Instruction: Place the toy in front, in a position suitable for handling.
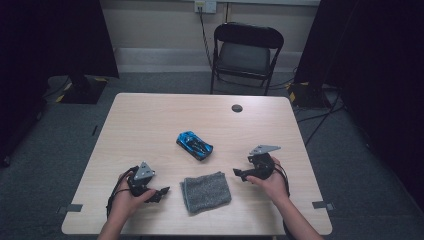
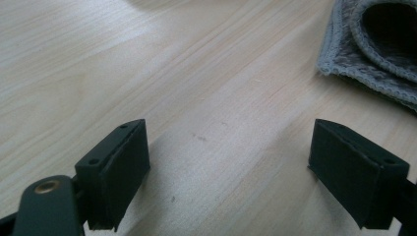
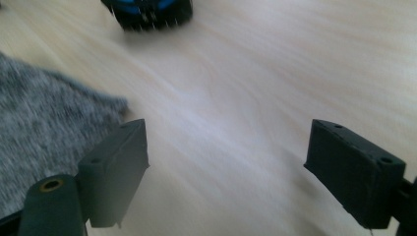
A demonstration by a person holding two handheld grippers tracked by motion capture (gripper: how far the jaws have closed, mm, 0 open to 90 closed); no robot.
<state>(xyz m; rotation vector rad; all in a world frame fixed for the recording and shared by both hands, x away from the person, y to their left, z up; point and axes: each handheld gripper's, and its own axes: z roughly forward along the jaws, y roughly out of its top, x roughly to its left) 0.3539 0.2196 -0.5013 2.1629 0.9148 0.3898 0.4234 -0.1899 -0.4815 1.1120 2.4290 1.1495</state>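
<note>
Grey folded knitted cloth (image 1: pixel 206 191) lies near the table's (image 1: pixel 150 120) near edge, between the left gripper (image 1: pixel 159 193) and right gripper (image 1: pixel 240 173), both spread and empty. Approach seems in hand; next, one must close on a cloth edge, the blue toy car (image 1: pixel 194 145) just beyond.

Left forearm and hand (image 1: pixel 123 200): entered from the bottom edge of the high view; wrapped around the black two-jaw left gripper (image 1: pixel 161 194) with grey three-cornered top plate; jaws pointed inward, toward the right gripper; seen wide apart in the left gripper view (image 2: pixel 228 172), nothing between them. Right forearm and hand (image 1: pixel 274 184): entered likewise; black two-jaw right gripper (image 1: pixel 237 173) with grey plate held; jaws pointed inward, toward the left gripper; seen wide apart in the right gripper view (image 3: pixel 226 169), nothing clasped; black cables trailed at both wrists.
</note>
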